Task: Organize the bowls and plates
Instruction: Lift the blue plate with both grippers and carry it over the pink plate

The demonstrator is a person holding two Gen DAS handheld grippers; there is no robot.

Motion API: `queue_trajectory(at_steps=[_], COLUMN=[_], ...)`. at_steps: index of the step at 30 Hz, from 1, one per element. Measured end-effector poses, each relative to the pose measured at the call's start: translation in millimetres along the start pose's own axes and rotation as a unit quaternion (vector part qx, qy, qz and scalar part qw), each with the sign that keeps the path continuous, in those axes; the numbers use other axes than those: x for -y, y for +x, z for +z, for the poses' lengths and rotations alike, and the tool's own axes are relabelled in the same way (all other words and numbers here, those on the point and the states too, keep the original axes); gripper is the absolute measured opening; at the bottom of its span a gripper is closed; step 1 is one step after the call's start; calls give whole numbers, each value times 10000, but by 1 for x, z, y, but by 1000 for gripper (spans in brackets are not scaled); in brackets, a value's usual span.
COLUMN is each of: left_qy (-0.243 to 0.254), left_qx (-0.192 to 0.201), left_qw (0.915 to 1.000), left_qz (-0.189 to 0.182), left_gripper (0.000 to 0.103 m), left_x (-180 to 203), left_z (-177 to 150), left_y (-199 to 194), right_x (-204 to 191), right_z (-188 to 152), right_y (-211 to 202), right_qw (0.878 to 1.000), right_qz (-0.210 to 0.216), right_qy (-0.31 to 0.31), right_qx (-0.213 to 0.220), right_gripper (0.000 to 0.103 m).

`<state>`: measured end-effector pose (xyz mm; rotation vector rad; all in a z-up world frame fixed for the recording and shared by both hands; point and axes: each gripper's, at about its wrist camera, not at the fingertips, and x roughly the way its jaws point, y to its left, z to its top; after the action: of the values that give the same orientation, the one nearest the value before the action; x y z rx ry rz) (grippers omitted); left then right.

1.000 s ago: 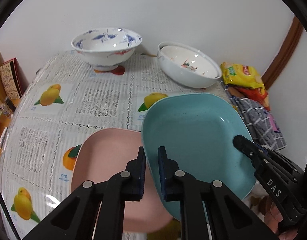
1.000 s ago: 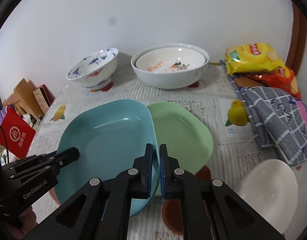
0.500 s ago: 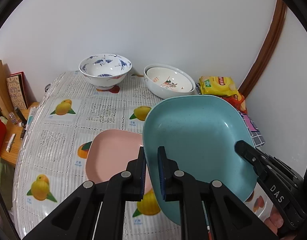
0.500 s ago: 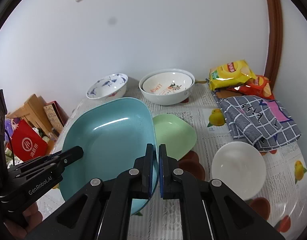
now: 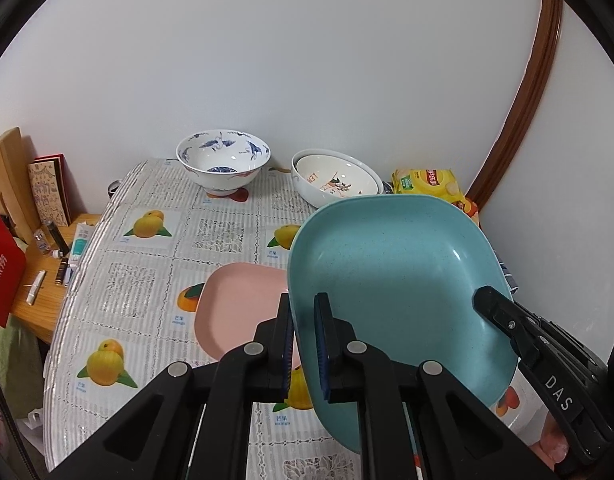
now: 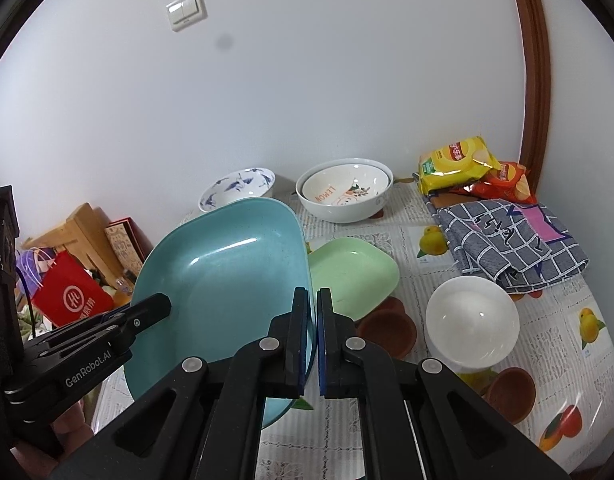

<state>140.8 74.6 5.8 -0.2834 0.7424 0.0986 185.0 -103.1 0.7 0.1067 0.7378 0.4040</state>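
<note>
Left gripper (image 5: 305, 344): both pads clamped on the near-left rim of the teal plate (image 5: 395, 280), rim sandwiched between the blue pad faces. Right gripper (image 6: 313, 344): likewise pinched on the opposite rim of the same plate, jaws nearly closed with only the thin rim between them. Each gripper shows in the other's view, at the far edge of the plate.

Plate state: held by two grippers, clear of the table (image 5: 147, 280), tilted. Nothing rests in it.

Below and beside: pink plate (image 5: 239, 308) lies flat on the tablecloth under the left side of the teal plate; green plate (image 6: 355, 272) lies flat just beyond its right edge. A white bowl (image 6: 471, 320) sits near the right gripper. At the back by the wall, a blue-patterned bowl (image 5: 223, 164) stands alone, and a white bowl pair (image 6: 343, 190) is already nested. Snack bags (image 6: 455, 164) and a checked cloth (image 6: 511, 240) occupy the far right corner.

Judgement: step in hand is the carry of the teal plate, likely the base of a plate stack as it looks the largest. Next move calls for levelling it, picking a bare patch of table or a stack, lowering both sides together, then releasing both grips at once so the plate does not tip.
</note>
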Motion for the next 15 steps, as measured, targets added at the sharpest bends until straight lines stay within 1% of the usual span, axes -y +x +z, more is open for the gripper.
queue_trajectory(at_steps=[8, 15], left_qy=[-4, 21], left_qx=[49, 6], left_qw=[10000, 9999], left_qz=[-30, -103], left_gripper=[10, 10], left_x=[0, -1], left_z=[-1, -4], left_y=[-9, -5], right_x=[-4, -4], right_z=[-3, -6], right_y=[-10, -14], right_qw=[10000, 9999], right_qz=[4, -86], right_qy=[6, 40], right_qx=[48, 33], right_gripper=[4, 4])
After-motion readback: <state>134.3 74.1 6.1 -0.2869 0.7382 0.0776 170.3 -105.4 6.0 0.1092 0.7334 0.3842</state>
